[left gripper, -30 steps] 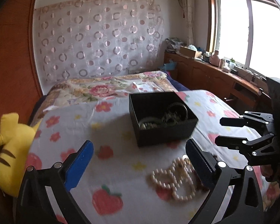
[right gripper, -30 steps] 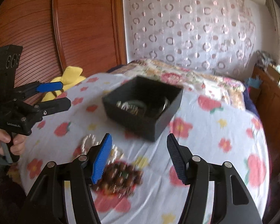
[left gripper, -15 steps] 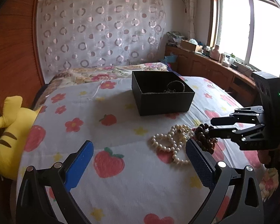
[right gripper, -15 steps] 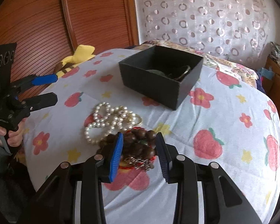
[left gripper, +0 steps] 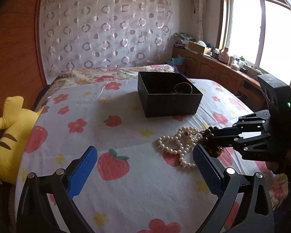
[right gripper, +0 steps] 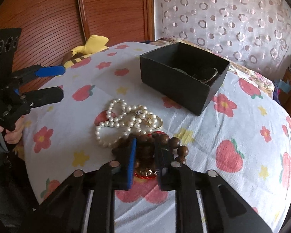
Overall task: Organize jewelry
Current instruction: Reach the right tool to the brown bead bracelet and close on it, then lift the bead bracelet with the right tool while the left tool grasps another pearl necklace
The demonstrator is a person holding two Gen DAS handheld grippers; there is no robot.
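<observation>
right gripper clamped on wooden bead bracelet

the right gripper [right gripper: 145, 155] has its fingers closed around the brown bead bracelet [right gripper: 172, 145], which lies on the strawberry-print bedspread [right gripper: 242, 136], touching the pearl necklace [right gripper: 122, 120]. the black box [right gripper: 184, 75], well beyond the pile, holds bangles [left gripper: 183, 88]. the left gripper [left gripper: 143, 167] hangs spread wide, holding nothing, near the pearls. a yellow plush toy [left gripper: 9, 134] rests at the bed's edge.

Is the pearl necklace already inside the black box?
No, the pearl necklace lies on the bedspread in front of the black box.
</observation>
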